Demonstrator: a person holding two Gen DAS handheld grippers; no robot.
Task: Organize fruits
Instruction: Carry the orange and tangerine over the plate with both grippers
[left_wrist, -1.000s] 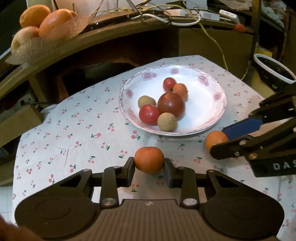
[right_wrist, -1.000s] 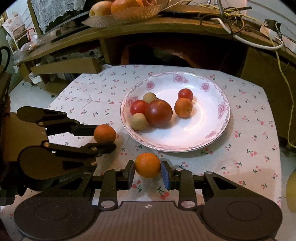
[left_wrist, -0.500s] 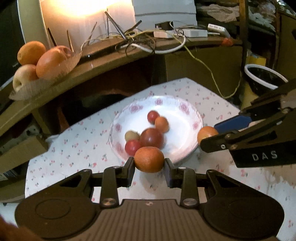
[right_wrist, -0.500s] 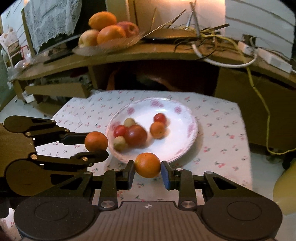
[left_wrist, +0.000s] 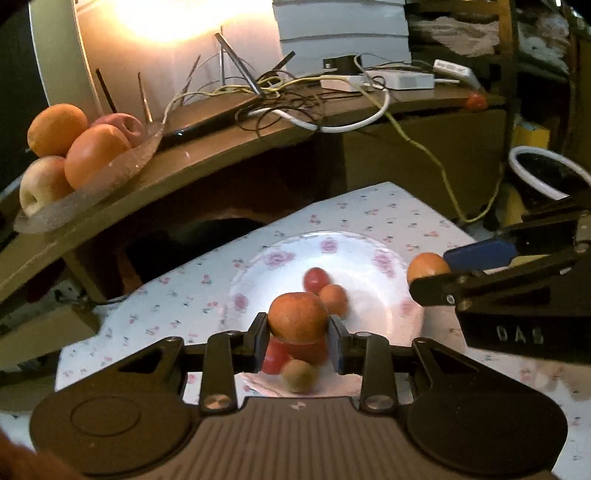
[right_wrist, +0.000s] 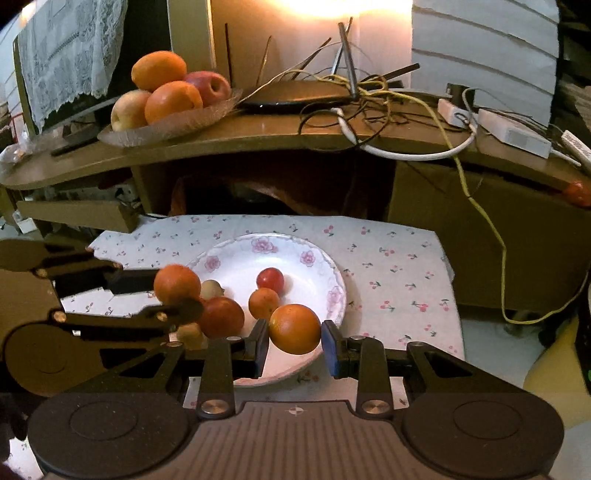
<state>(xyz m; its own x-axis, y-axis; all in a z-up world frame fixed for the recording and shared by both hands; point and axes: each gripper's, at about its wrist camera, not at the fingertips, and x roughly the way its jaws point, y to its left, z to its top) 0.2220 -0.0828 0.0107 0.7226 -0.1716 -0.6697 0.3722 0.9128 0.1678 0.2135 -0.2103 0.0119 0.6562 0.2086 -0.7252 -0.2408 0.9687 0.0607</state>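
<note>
My left gripper (left_wrist: 297, 334) is shut on a small orange (left_wrist: 297, 316), held up in the air above the near side of the flowered white plate (left_wrist: 354, 258). My right gripper (right_wrist: 294, 341) is shut on a second small orange (right_wrist: 294, 328), also lifted, over the plate's (right_wrist: 236, 254) near right rim. Each gripper shows in the other's view, the left gripper (right_wrist: 177, 295) at the left and the right gripper (left_wrist: 430, 275) at the right. Several small fruits lie on the plate, among them a dark red tomato (right_wrist: 221, 316) and a red cherry tomato (right_wrist: 270, 280).
A wooden shelf (right_wrist: 258, 136) runs behind the cherry-print tablecloth (right_wrist: 388, 258). It carries a glass dish (right_wrist: 166, 125) of big oranges and apples at the left and tangled cables (right_wrist: 369, 99) at the right. A white-rimmed bin (left_wrist: 546, 173) stands far right.
Both grippers have risen from the tablecloth with their oranges and moved up and over the plate. The plate now looks smaller and lower, and the shelf fills more of both views.
</note>
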